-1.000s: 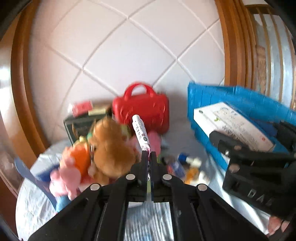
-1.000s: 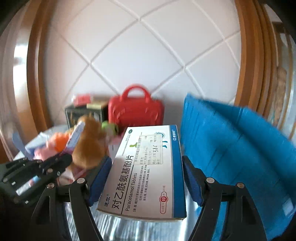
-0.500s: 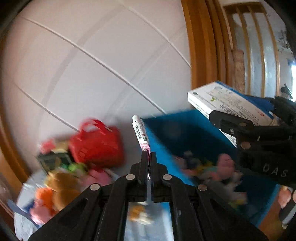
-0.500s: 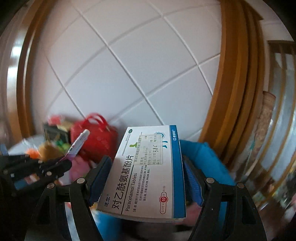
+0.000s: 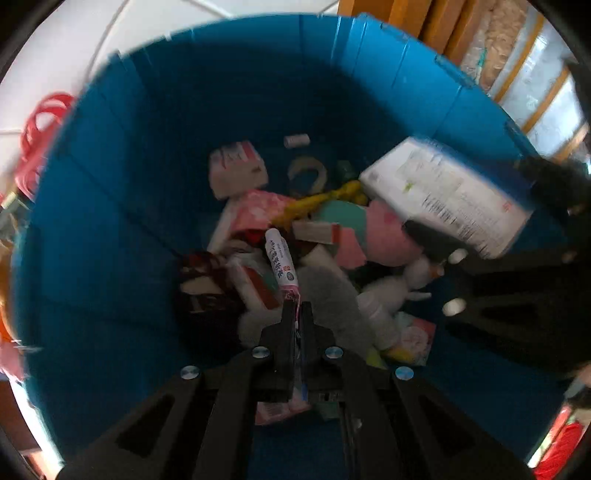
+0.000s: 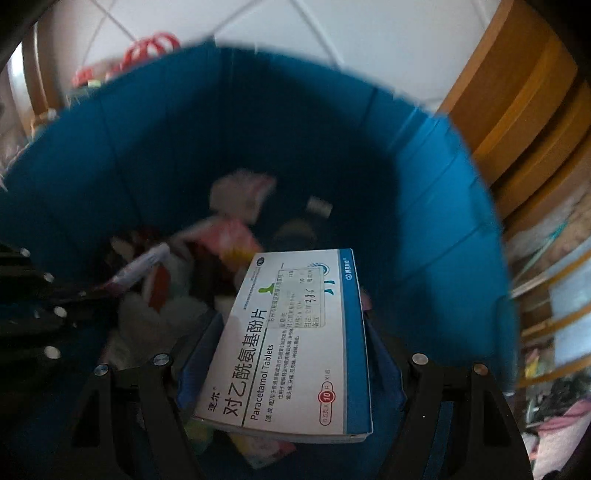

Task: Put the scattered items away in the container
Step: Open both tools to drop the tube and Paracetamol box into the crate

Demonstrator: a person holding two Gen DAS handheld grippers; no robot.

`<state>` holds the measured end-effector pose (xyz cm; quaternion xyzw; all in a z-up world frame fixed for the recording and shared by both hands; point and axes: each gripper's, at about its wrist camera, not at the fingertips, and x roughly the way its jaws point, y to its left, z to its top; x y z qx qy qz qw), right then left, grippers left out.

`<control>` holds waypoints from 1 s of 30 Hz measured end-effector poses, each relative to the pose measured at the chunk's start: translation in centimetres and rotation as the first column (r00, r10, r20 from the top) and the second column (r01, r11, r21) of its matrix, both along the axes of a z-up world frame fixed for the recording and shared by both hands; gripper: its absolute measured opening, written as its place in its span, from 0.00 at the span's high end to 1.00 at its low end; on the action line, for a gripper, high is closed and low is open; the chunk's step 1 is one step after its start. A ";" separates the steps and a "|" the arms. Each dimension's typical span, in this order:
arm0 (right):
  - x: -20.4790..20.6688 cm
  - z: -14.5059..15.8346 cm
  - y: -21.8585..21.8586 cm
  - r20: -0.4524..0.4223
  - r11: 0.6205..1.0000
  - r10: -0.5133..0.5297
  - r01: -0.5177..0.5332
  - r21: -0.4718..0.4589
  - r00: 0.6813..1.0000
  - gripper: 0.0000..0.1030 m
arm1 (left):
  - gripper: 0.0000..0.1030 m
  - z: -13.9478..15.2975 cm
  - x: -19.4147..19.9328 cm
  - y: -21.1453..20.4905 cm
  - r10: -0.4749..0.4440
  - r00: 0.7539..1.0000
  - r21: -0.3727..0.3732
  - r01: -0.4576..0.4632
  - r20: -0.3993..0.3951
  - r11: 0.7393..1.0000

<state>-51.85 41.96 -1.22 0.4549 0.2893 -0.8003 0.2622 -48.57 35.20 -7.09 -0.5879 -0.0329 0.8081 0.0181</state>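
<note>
Home: tiled wall [image 6: 369, 33], wooden frame [image 6: 517, 122], toys.

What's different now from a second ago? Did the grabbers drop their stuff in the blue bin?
Both grippers swung from the table clutter to over the blue bin and now point down into it, above the pile inside. Nothing has been dropped. The left gripper still pinches the small tube, and the right gripper still clamps the tablet box.

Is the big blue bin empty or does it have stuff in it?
It has stuff in it. The blue bin already holds a pile of small boxes, packets and soft toys across its bottom.
</note>
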 end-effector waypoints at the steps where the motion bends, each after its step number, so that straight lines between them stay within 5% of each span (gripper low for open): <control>1: -0.6 -1.1 0.2 0.038 1.000 -0.004 0.004 0.006 0.999 0.27 | 0.98 -0.5 -0.5 0.4 -0.012 1.000 0.000 0.012 0.022 1.000; 5: -2.4 -3.5 0.7 0.119 1.000 -0.017 0.015 0.013 0.993 0.27 | 0.98 -2.1 -2.2 2.0 -0.023 0.998 -0.032 0.025 0.066 0.999; 23: -6.4 -6.4 -1.9 0.077 0.993 -0.045 0.036 0.111 0.996 0.27 | 0.95 -4.8 -4.8 1.8 0.022 0.992 -0.127 -0.005 0.126 0.992; 26: -7.0 -6.2 -1.5 0.091 0.993 -0.076 0.067 0.093 0.993 0.26 | 0.70 -4.8 -4.7 1.9 0.020 0.992 -0.136 -0.003 0.123 0.991; 28: -7.3 -6.3 -1.3 0.102 0.993 -0.092 0.083 0.088 0.991 0.26 | 0.33 -4.5 -4.6 2.0 0.014 0.994 -0.144 0.002 0.106 0.990; 30: -7.5 -6.2 -1.1 0.109 0.991 -0.109 0.100 0.086 0.988 0.21 | 0.31 -4.1 -4.5 2.1 0.013 0.996 -0.150 0.000 0.085 0.989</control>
